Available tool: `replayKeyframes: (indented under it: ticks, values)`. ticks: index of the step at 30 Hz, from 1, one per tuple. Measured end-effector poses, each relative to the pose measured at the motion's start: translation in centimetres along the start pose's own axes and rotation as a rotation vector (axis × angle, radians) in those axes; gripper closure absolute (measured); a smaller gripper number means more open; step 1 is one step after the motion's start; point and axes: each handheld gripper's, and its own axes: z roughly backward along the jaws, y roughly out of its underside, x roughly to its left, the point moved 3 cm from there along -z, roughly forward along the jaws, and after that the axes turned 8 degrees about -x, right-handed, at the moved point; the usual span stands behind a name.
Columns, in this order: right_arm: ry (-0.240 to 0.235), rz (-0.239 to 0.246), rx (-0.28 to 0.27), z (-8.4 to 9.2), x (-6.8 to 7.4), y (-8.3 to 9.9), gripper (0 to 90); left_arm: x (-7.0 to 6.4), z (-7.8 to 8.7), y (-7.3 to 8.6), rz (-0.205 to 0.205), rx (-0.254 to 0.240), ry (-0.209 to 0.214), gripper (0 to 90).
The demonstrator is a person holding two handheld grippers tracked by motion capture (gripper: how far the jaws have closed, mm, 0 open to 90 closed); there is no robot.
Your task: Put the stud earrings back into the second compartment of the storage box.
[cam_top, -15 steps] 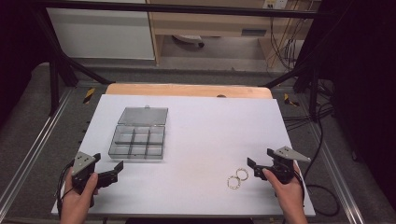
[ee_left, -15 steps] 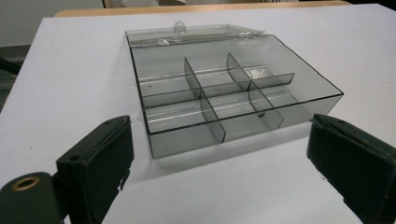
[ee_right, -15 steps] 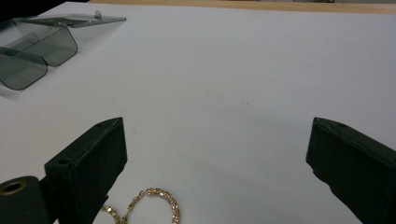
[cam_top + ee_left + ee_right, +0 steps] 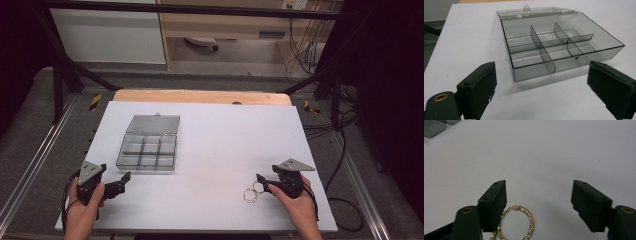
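clear smoky compartment box (image 4: 554,47) sits open on the white table, lid (image 4: 536,11) laid flat behind it, six compartments, all look empty. it lies ahead of the left jaws, apart from them. gold twisted hoop rings (image 4: 520,223) lie flat, overlapping, just beside the right gripper's left jaw, low between the spread jaws.

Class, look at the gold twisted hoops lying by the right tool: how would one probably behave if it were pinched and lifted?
The hoops look thin and open-ended, so one would likely feel very light and might flex or spring under a hard pinch. The twisted surface may give the right tool some grip. Lying flat on the white table, it probably won't roll, but could slide.
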Motion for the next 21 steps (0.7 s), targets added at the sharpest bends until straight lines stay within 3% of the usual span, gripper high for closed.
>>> replayKeyframes:
  ticks: [6,13,21]
  values:
    - [-0.023,0.024,0.032,-0.2,0.3,0.4,45.4,0.0,-0.1,-0.1,0.01,-0.002,0.006,9.7]
    - [-0.03,0.037,0.108,-0.8,0.3,1.1,62.0,0.0,-0.1,0.1,0.017,0.008,0.016,10.3]
    - [-0.049,0.055,0.141,-1.0,0.5,1.5,71.6,-0.1,-0.2,0.1,0.017,0.016,0.026,11.2]
